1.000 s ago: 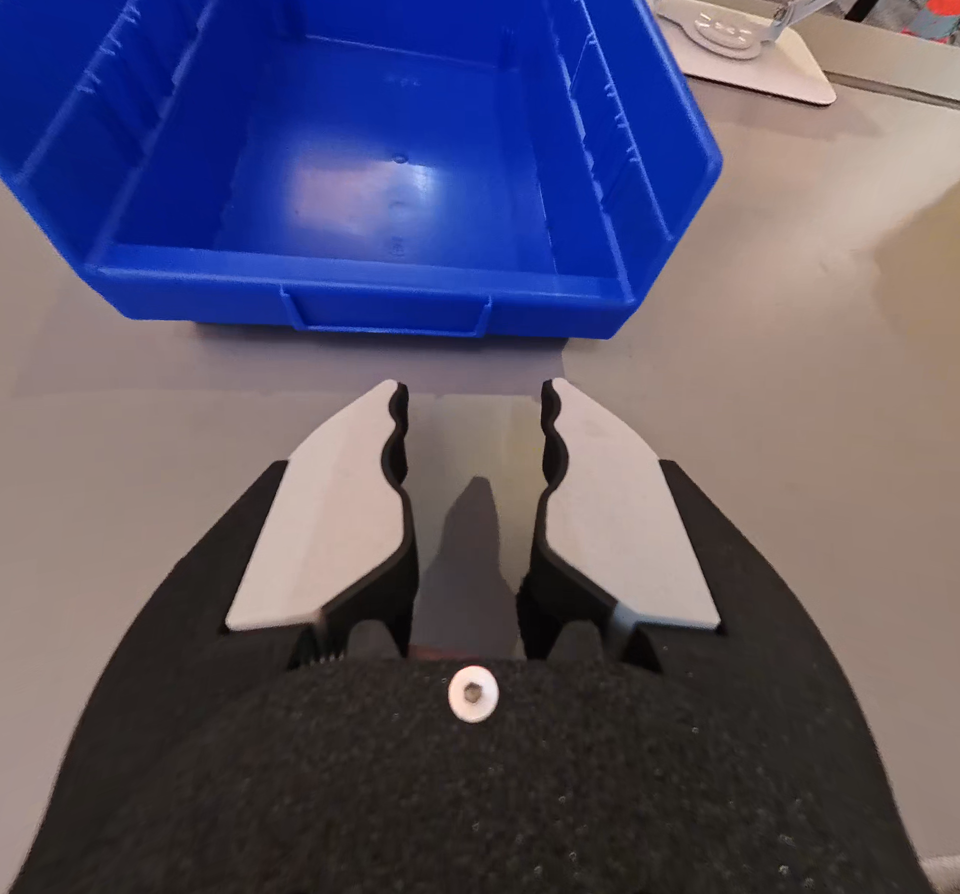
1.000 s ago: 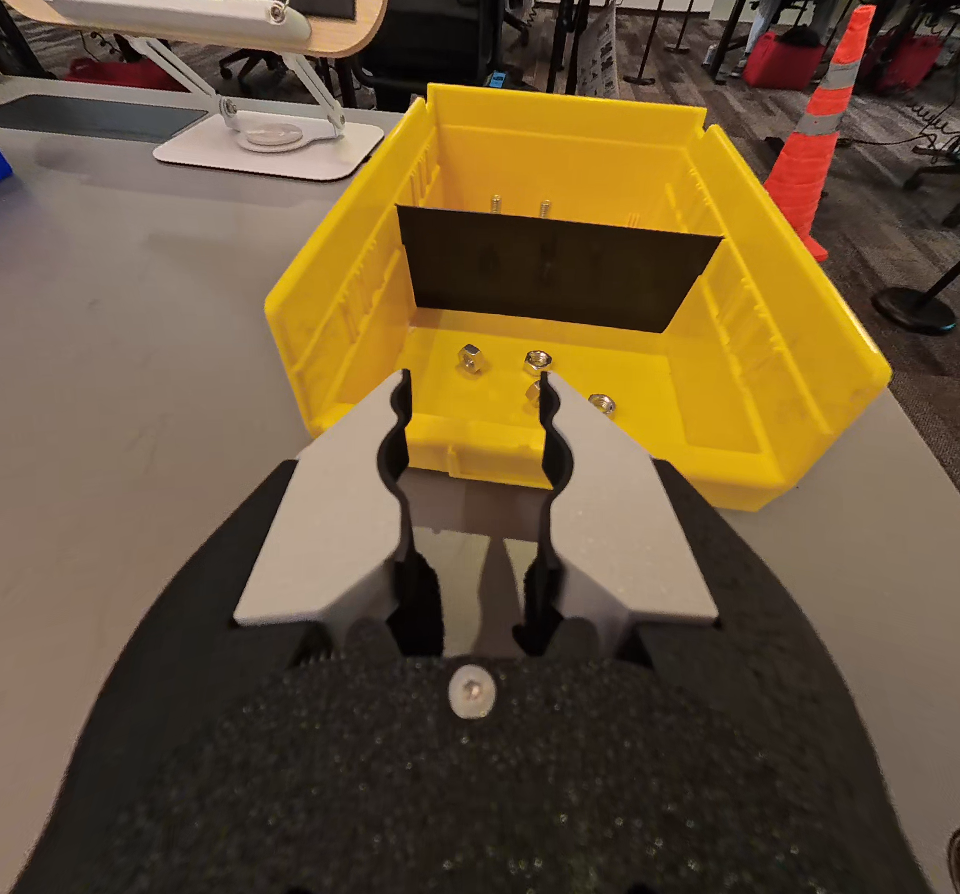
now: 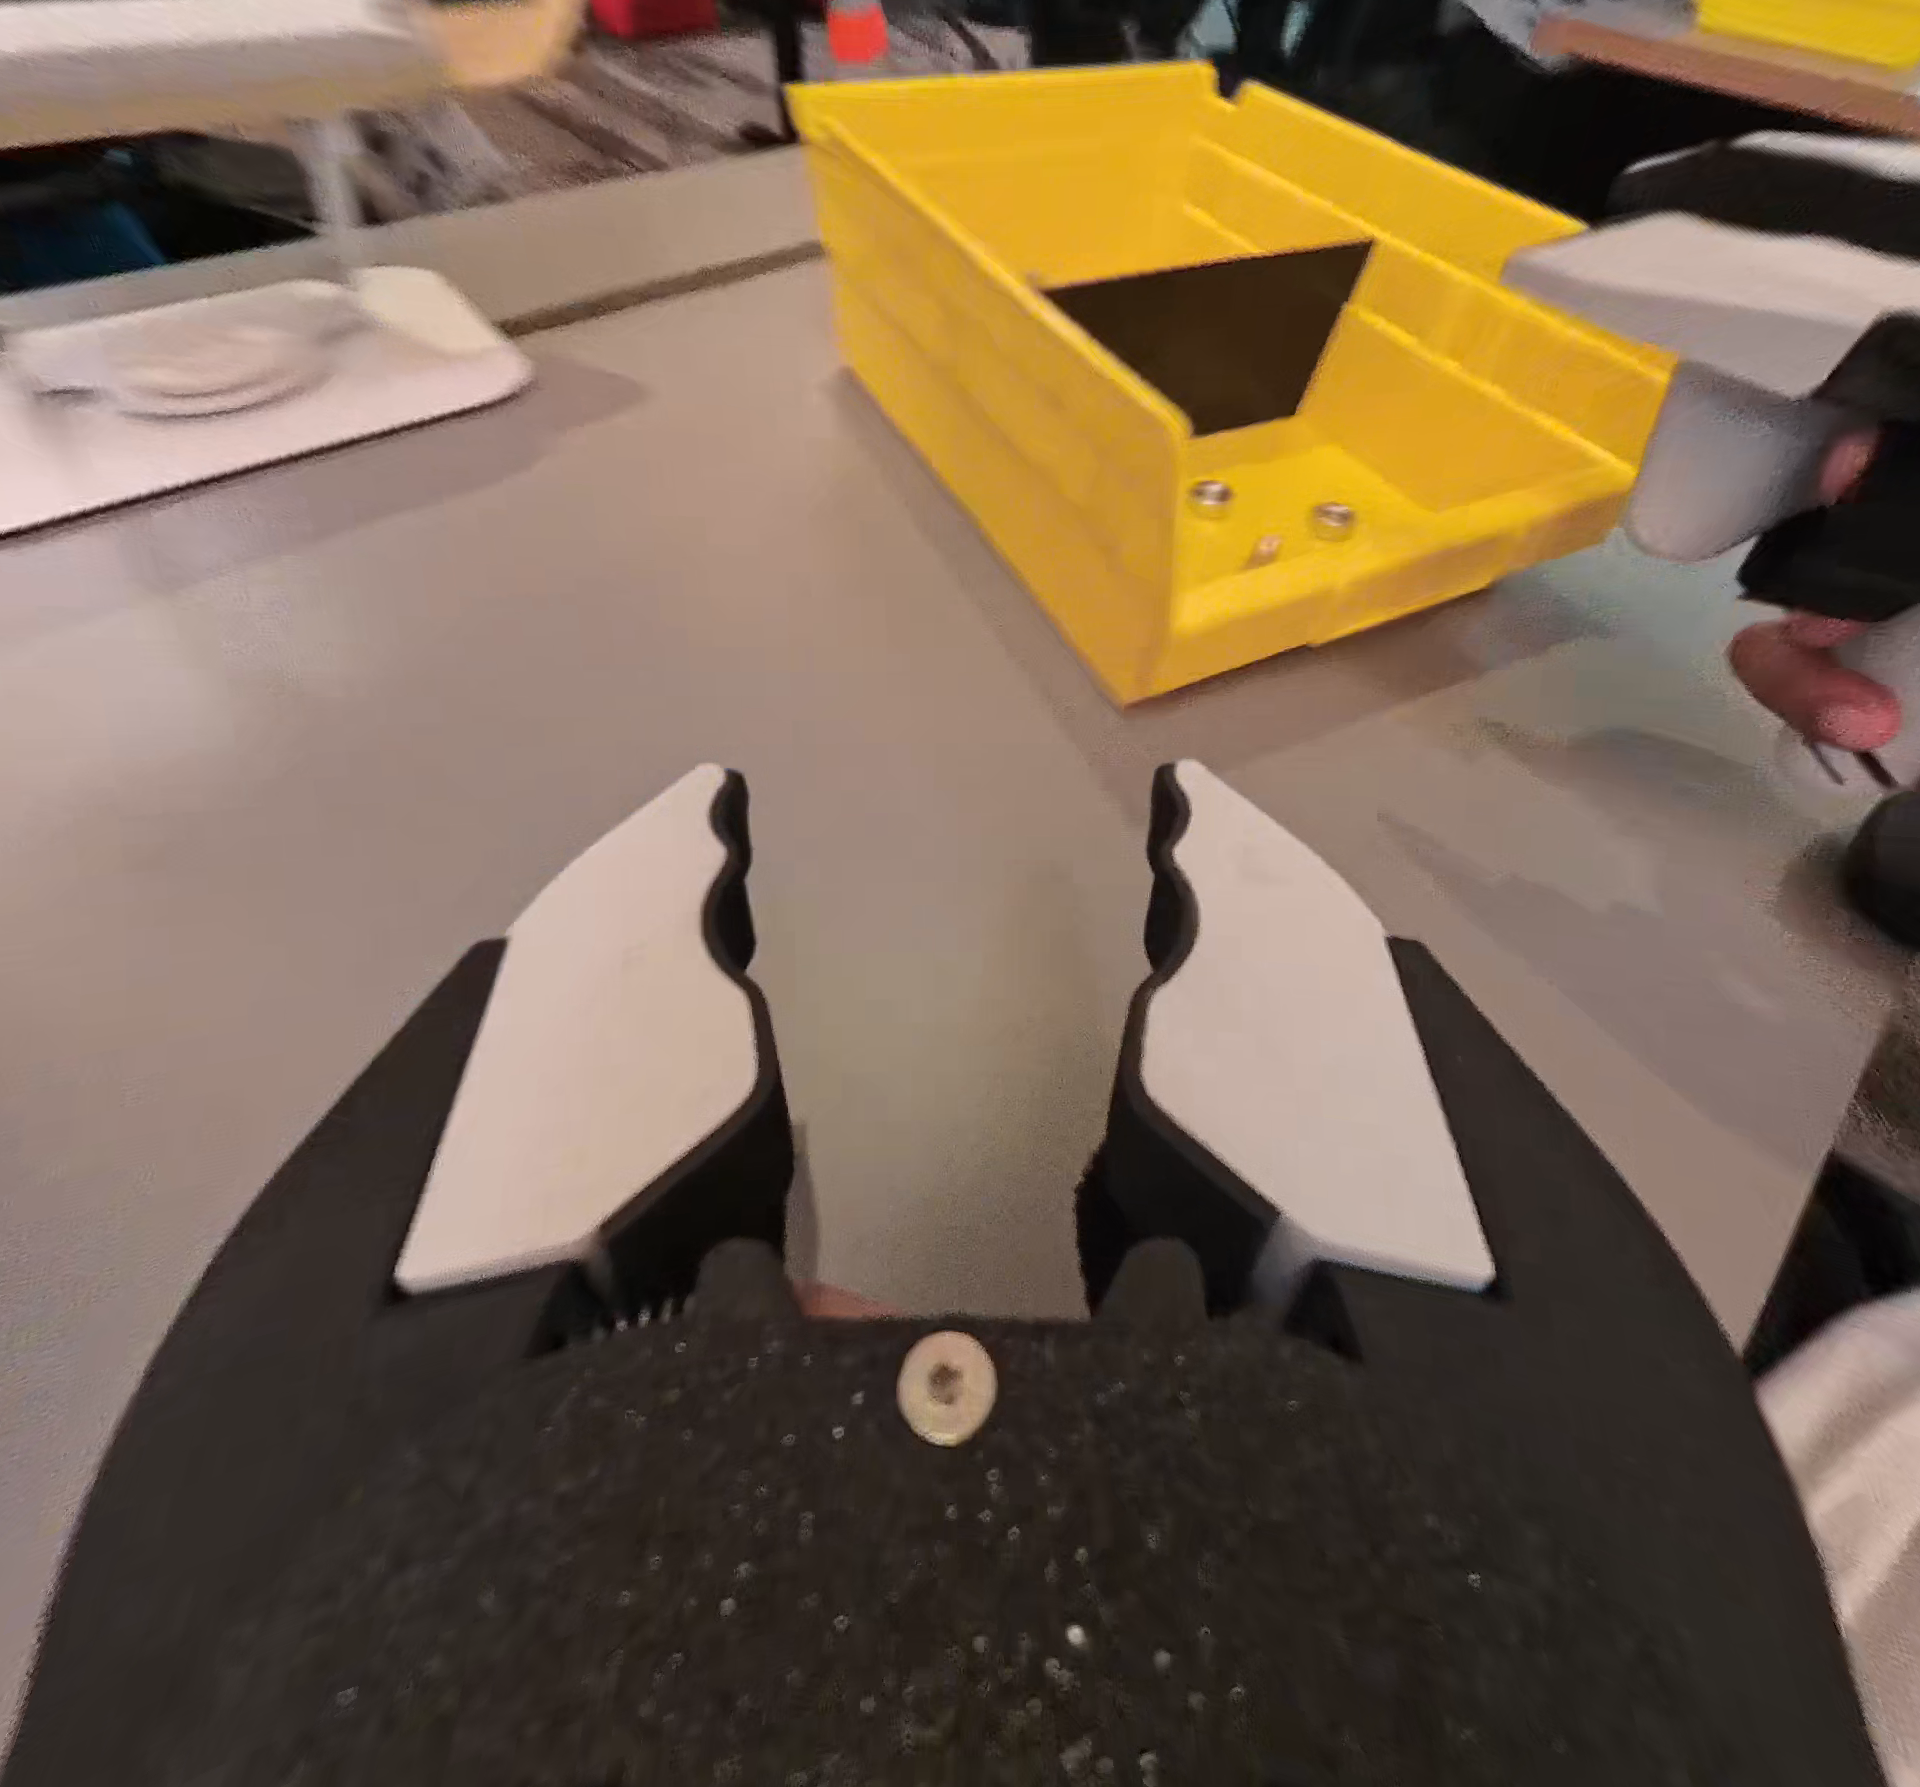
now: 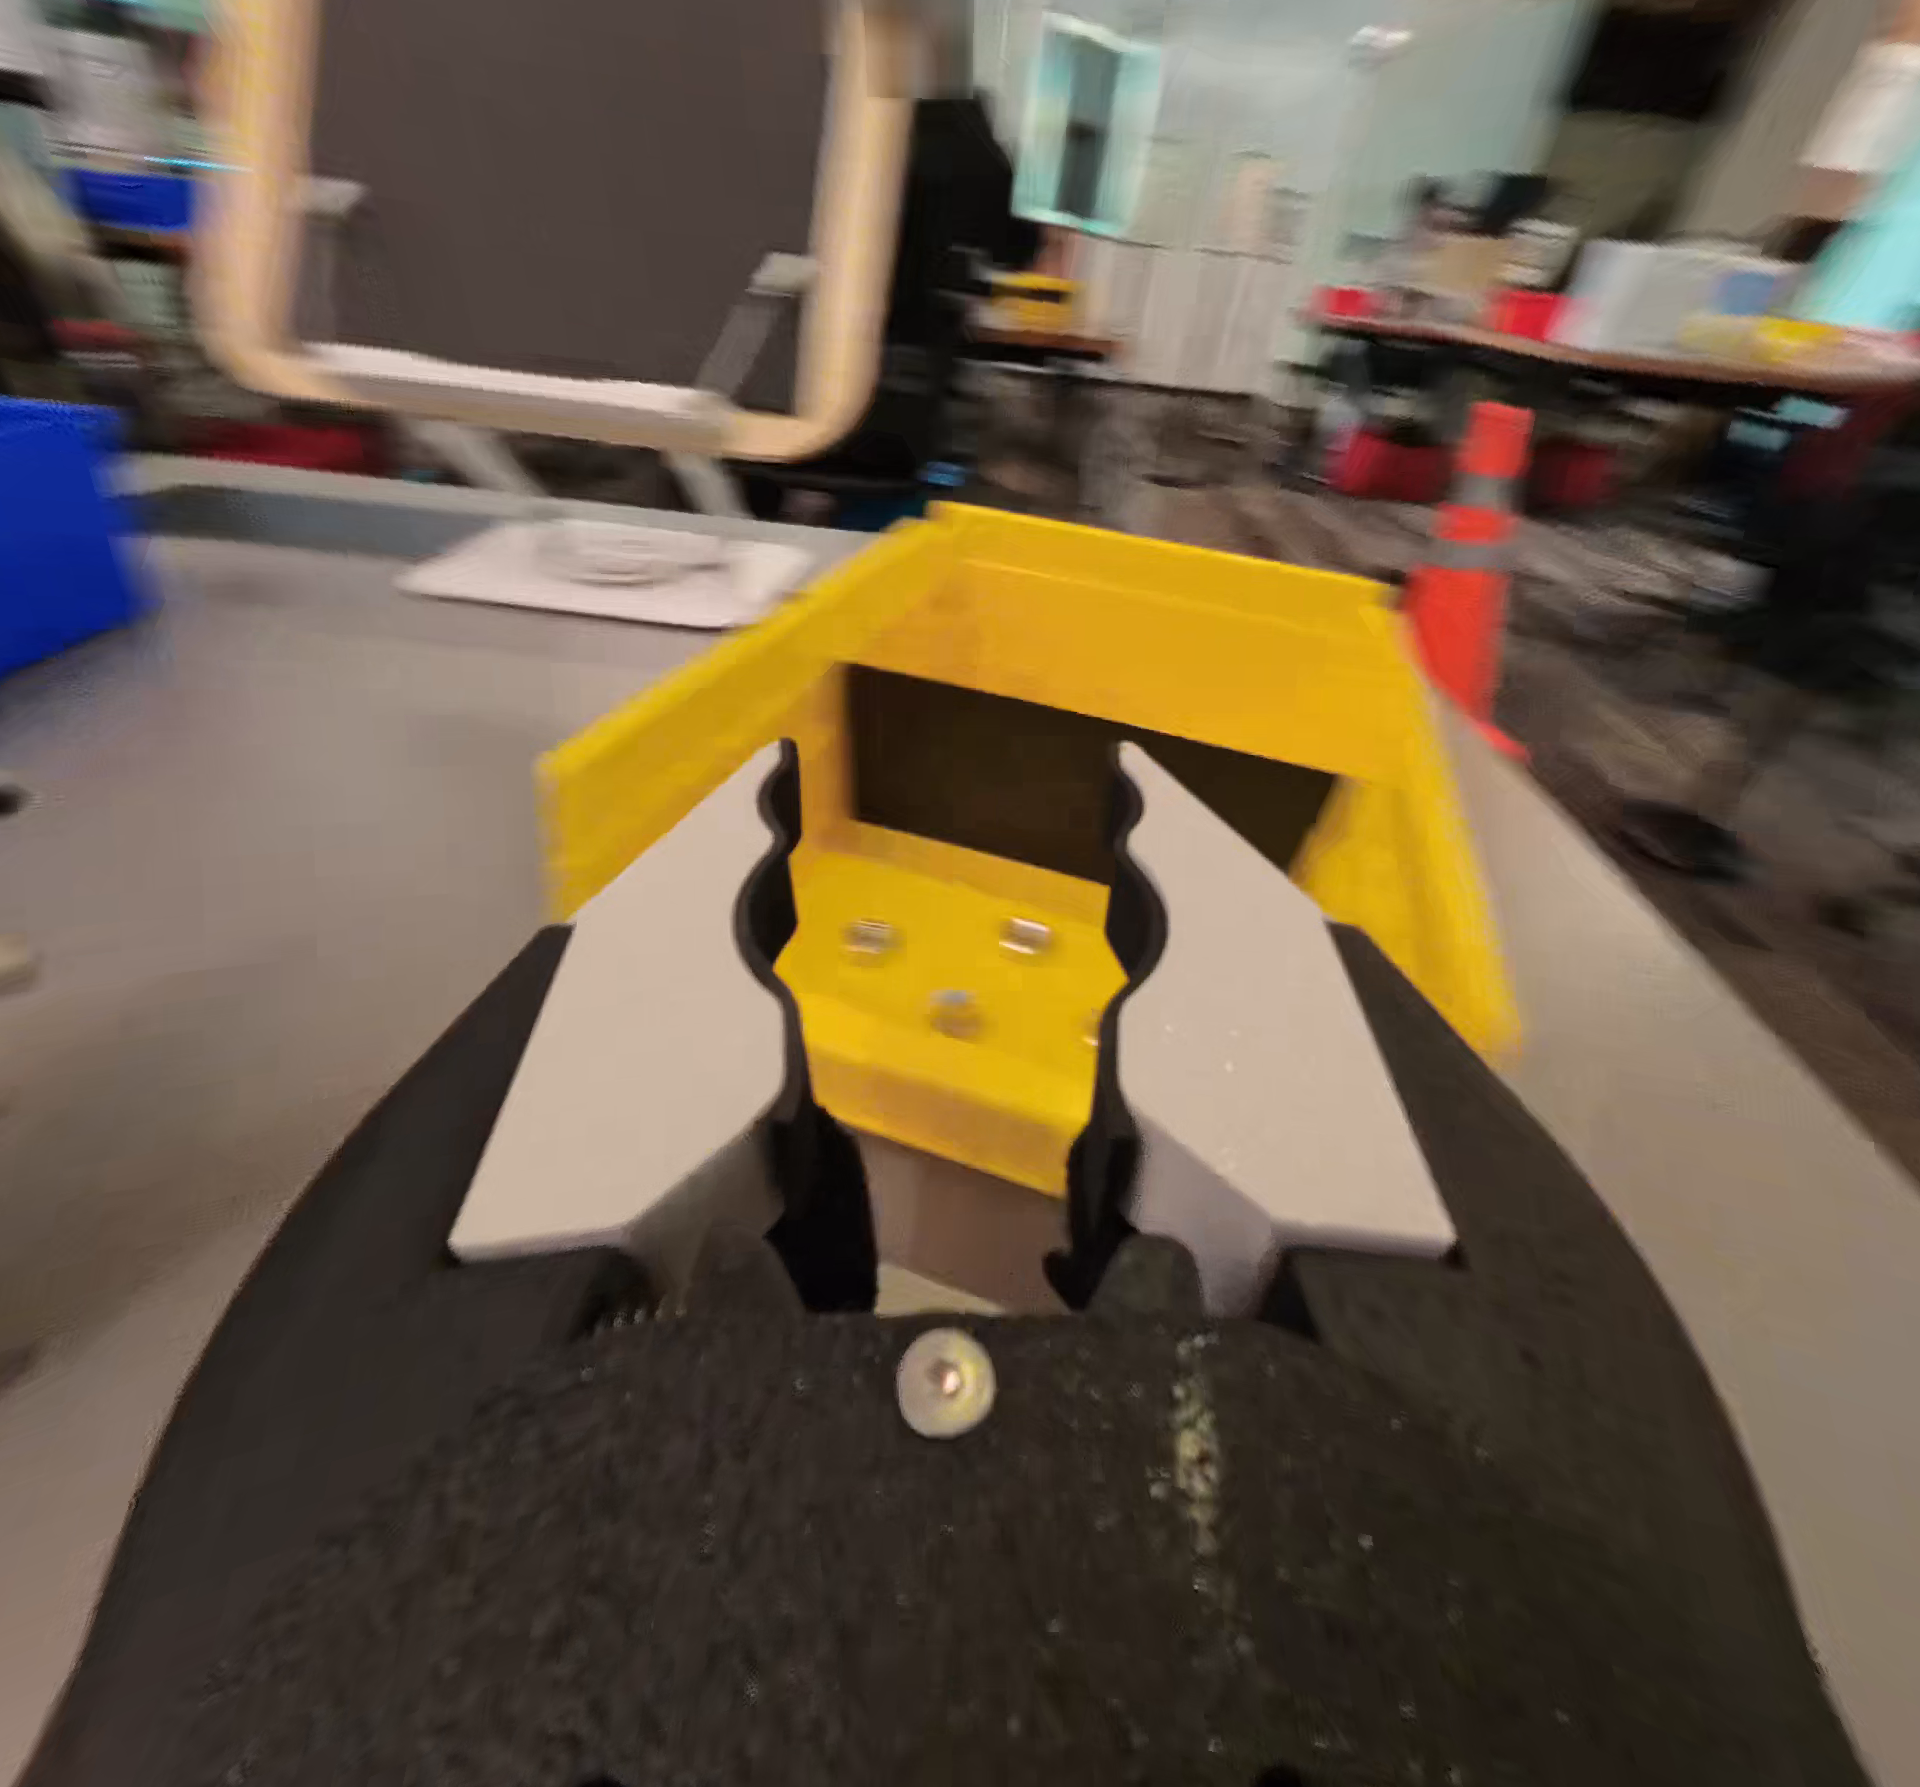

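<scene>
Left wrist view looked forward over its own fingers, low above the grey table [image 3: 520, 698], toward the yellow bin [image 3: 1039, 407] from its left side, moderately near. Right wrist view faced the bin's [image 4: 1143, 636] open front, close. Both shared bin and white stand base [image 3: 260, 407].

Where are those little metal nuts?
The nuts lie in the yellow bin's front compartment, before its black divider, just ahead of the right gripper's fingers.
</scene>
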`<state>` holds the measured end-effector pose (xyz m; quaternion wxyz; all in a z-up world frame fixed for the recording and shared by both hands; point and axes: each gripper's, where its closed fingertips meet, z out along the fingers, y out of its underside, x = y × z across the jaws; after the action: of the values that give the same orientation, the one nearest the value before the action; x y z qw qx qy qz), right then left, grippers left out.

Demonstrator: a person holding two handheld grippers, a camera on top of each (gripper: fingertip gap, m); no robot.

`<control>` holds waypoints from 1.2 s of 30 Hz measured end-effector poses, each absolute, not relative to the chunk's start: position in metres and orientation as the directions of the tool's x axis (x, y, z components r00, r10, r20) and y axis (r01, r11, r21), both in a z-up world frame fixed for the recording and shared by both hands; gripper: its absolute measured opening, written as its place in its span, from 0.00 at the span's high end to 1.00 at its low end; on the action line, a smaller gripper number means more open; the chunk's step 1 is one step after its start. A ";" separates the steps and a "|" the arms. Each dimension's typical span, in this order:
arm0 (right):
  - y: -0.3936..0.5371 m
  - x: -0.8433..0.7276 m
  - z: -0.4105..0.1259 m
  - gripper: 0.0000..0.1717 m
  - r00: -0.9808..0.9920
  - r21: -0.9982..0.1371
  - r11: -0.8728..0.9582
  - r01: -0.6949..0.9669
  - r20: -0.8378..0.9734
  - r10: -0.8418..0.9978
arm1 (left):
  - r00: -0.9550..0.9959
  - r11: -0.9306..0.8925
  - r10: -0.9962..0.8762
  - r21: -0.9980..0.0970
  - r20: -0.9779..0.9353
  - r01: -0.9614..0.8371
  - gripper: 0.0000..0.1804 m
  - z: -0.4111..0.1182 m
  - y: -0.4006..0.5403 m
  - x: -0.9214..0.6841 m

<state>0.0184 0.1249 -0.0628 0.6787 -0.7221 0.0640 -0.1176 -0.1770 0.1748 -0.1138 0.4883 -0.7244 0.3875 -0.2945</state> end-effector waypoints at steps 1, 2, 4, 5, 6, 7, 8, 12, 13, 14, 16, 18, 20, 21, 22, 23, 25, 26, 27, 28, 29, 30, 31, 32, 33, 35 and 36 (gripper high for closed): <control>0.113 0.047 -0.067 0.68 0.930 -0.995 -0.096 0.035 0.068 -0.362 | 0.505 -0.218 -0.862 -0.927 0.037 -0.305 0.60 -0.116 0.172 -0.150; 0.102 0.072 -0.075 0.68 0.895 -0.992 -0.128 -0.015 0.043 -0.444 | 0.492 -0.204 -0.870 -0.920 0.014 -0.334 0.61 -0.119 0.172 -0.125; 0.088 0.107 -0.095 0.68 0.850 -0.979 -0.172 -0.112 -0.005 -0.527 | 0.502 -0.202 -0.865 -0.905 -0.014 -0.374 0.64 -0.127 0.178 -0.085; 0.085 0.119 -0.104 0.68 0.839 -0.973 -0.185 -0.141 -0.018 -0.543 | 0.515 -0.228 -0.857 -0.895 -0.002 -0.384 0.65 -0.133 0.182 -0.069; 0.085 0.129 -0.112 0.68 0.830 -0.965 -0.207 -0.162 -0.020 -0.558 | 0.524 -0.266 -0.851 -0.884 0.029 -0.384 0.68 -0.139 0.186 -0.056; 0.089 0.135 -0.119 0.70 0.831 -0.957 -0.224 -0.184 -0.030 -0.556 | 0.533 -0.302 -0.844 -0.877 0.063 -0.374 0.72 -0.144 0.189 -0.045; 0.098 0.137 -0.126 0.75 0.844 -0.946 -0.243 -0.213 -0.053 -0.534 | 0.545 -0.334 -0.833 -0.873 0.096 -0.355 0.78 -0.147 0.194 -0.038; 0.116 0.133 -0.140 0.98 0.859 -0.909 -0.307 -0.284 -0.099 -0.502 | 0.583 -0.418 -0.792 -0.857 0.182 -0.301 0.90 -0.147 0.208 -0.029; 0.117 0.128 -0.137 0.98 0.874 -0.911 -0.323 -0.256 -0.076 -0.481 | 0.597 -0.422 -0.784 -0.852 0.170 -0.311 0.91 -0.146 0.211 -0.033; 0.118 0.123 -0.135 0.98 0.872 -0.911 -0.318 -0.262 -0.083 -0.482 | 0.607 -0.414 -0.779 -0.856 0.156 -0.311 0.92 -0.144 0.213 -0.037; 0.121 0.106 -0.128 0.99 0.880 -0.917 -0.322 -0.233 -0.059 -0.471 | 0.637 -0.367 -0.766 -0.873 0.087 -0.321 0.95 -0.138 0.217 -0.055; 0.128 0.082 -0.119 0.99 0.894 -0.930 -0.315 -0.191 -0.033 -0.447 | 0.673 -0.332 -0.739 -0.886 0.031 -0.324 0.96 -0.132 0.220 -0.081; 0.138 0.050 -0.108 0.98 0.916 -0.942 -0.303 -0.147 -0.014 -0.400 | 0.707 -0.333 -0.707 -0.892 0.021 -0.307 0.96 -0.127 0.224 -0.115; 0.145 0.032 -0.106 0.98 0.927 -0.944 -0.302 -0.133 -0.011 -0.375 | 0.723 -0.334 -0.690 -0.894 0.015 -0.300 0.96 -0.125 0.226 -0.134; 0.152 0.014 -0.104 0.98 0.937 -0.944 -0.303 -0.128 -0.015 -0.348 | 0.742 -0.340 -0.670 -0.894 0.012 -0.292 0.97 -0.123 0.229 -0.154; 0.160 -0.004 -0.104 0.98 0.947 -0.944 -0.306 -0.123 -0.020 -0.320 | 0.764 -0.351 -0.645 -0.891 0.008 -0.287 0.97 -0.122 0.231 -0.175; 0.176 -0.039 -0.107 0.99 0.964 -0.940 -0.322 -0.116 -0.028 -0.266 | 0.804 -0.362 -0.595 -0.887 -0.016 -0.285 0.97 -0.120 0.235 -0.215; 0.185 -0.055 -0.109 0.99 0.972 -0.938 -0.327 -0.110 -0.032 -0.235 | 0.820 -0.367 -0.571 -0.885 -0.028 -0.285 0.97 -0.119 0.238 -0.233; 0.192 -0.070 -0.112 0.99 0.978 -0.937 -0.334 -0.100 -0.031 -0.205 | 0.836 -0.373 -0.548 -0.884 -0.035 -0.281 0.97 -0.119 0.240 -0.250; 0.198 -0.083 -0.114 0.99 0.983 -0.936 -0.342 -0.085 -0.023 -0.183 | 0.850 -0.379 -0.525 -0.883 -0.041 -0.277 0.97 -0.120 0.242 -0.265; 0.202 -0.094 -0.117 0.99 0.986 -0.935 -0.347 -0.069 -0.011 -0.166 | 0.862 -0.386 -0.505 -0.881 -0.046 -0.273 0.97 -0.123 0.244 -0.278; 0.206 -0.103 -0.121 0.99 0.988 -0.934 -0.353 -0.055 0.000 -0.154 | 0.871 -0.395 -0.490 -0.878 -0.048 -0.270 0.97 -0.126 0.246 -0.288; 0.209 -0.110 -0.126 0.99 0.990 -0.931 -0.362 -0.048 0.004 -0.142 | 0.878 -0.408 -0.478 -0.874 -0.041 -0.263 0.97 -0.131 0.247 -0.296; 0.210 -0.115 -0.134 0.99 0.992 -0.926 -0.375 -0.047 0.002 -0.129 | 0.883 -0.429 -0.468 -0.868 -0.022 -0.250 0.97 -0.137 0.248 -0.302; 0.212 -0.117 -0.138 0.98 0.992 -0.927 -0.371 -0.045 0.003 -0.129 | 0.883 -0.438 -0.468 -0.870 0.005 -0.227 0.95 -0.141 0.248 -0.304; 0.212 -0.120 -0.137 0.96 0.994 -0.934 -0.356 -0.028 0.011 -0.107 | 0.860 -0.443 -0.507 -0.875 0.064 -0.196 0.88 -0.141 0.243 -0.302; 0.211 -0.125 -0.136 0.92 0.997 -0.935 -0.354 -0.029 -0.003 -0.074 | 0.839 -0.459 -0.533 -0.870 0.107 -0.181 0.83 -0.140 0.238 -0.298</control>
<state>-0.1245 0.2114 -0.1360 0.5673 -0.8227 0.0312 -0.0199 -0.2976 0.2381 -0.1398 0.4737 -0.8338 0.2143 -0.1859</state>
